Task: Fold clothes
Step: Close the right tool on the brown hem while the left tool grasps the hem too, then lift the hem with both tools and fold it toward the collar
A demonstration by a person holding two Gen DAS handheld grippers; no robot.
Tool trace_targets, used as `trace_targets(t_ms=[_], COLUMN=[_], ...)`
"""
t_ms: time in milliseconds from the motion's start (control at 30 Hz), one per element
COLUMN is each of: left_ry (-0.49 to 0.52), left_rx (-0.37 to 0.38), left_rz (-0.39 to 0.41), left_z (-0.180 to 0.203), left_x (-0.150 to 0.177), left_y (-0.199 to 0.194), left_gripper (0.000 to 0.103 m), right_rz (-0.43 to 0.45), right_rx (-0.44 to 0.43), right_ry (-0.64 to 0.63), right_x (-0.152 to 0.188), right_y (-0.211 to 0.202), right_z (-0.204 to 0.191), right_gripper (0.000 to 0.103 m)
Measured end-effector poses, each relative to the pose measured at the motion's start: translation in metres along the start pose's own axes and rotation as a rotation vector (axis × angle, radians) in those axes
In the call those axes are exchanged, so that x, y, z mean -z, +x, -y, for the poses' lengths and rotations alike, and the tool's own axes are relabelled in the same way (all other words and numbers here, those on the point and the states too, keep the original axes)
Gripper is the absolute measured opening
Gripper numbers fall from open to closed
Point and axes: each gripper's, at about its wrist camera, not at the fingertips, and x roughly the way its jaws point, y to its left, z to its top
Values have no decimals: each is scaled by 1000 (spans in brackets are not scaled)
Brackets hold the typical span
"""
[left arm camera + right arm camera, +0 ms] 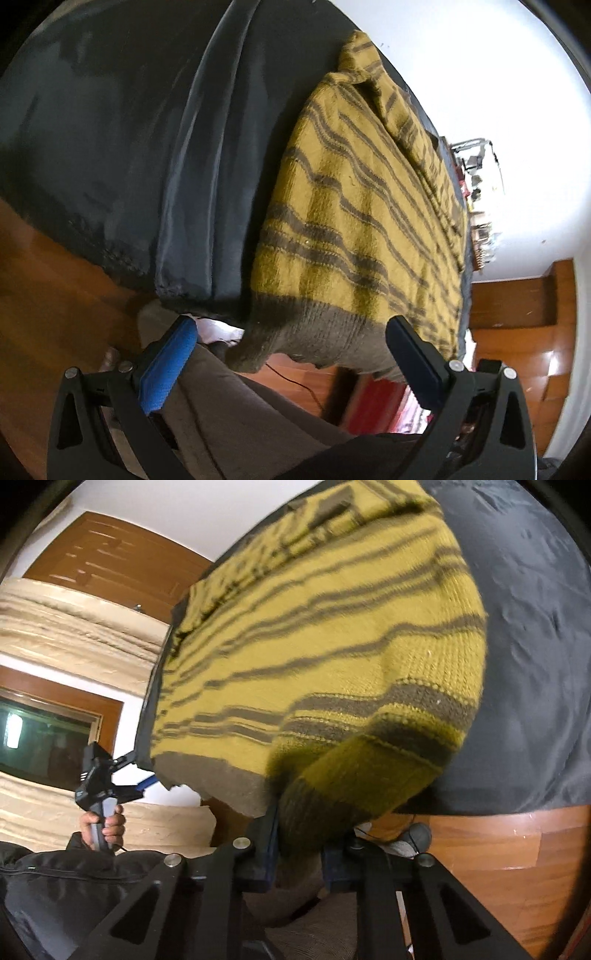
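Note:
A mustard-yellow knitted sweater (362, 206) with brown stripes lies spread on a dark grey cloth-covered table (110, 129). Its brown ribbed hem (314, 332) hangs over the near table edge. My left gripper (291, 354) is open, its fingers straddling the hem corner without touching it. In the right wrist view the sweater (332, 627) fills the frame. My right gripper (299, 853) is shut on a bunched sleeve cuff (314, 812), lifting it a little. The left gripper (110, 775) shows there at the hem's far corner, held by a hand.
A wooden floor (44, 295) runs below the table edge. A grey cloth ridge (207, 147) crosses the table left of the sweater. White wall and wooden furniture (517, 302) stand to the right. Cream curtains (74, 627) and a window (48, 734) lie behind.

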Motion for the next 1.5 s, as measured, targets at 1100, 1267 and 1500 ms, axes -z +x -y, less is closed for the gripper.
trace_targets(t_ms=[1100,1267,1500], left_ry=[-59,-100,-114], left_rx=[100,92,94], left_rz=[-148,-167,-152], left_z=[-3,3,14], left_x=[-5,-5,-3], left_y=[38,37,14], left_gripper=[46,29,18], right_rz=[17,52,82], right_rx=[-44,-10,-49], right_ry=[32,-11,-30], right_x=[-7,-11,-15], right_y=[4,0,-10], right_z=[-2,-10,-13], right_gripper=[28,21,21])
